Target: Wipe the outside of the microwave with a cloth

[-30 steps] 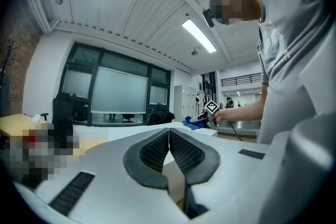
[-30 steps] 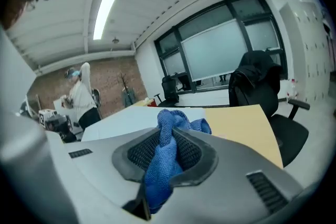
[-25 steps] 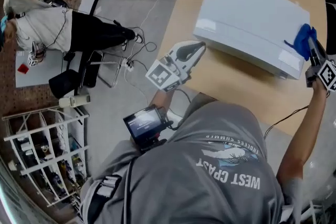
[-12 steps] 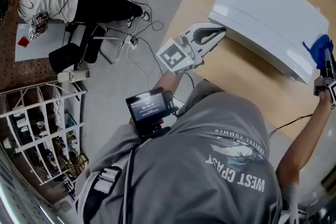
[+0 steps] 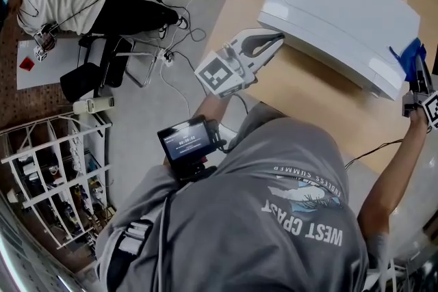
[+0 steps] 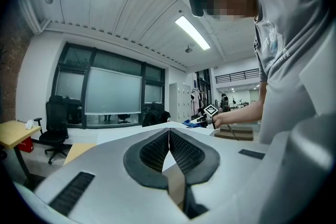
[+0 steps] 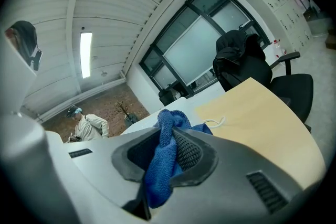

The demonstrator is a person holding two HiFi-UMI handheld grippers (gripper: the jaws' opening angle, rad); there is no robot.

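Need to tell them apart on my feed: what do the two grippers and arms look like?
The left gripper and right gripper are pale grey tapered shells with dark meshed pads, each bearing a black-and-white marker cube. The person wears a grey short-sleeved T-shirt.

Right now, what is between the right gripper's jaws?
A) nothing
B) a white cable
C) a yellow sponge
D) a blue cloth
D: the right gripper view shows the blue cloth pinched between the jaws of the right gripper, by the right end of the microwave.
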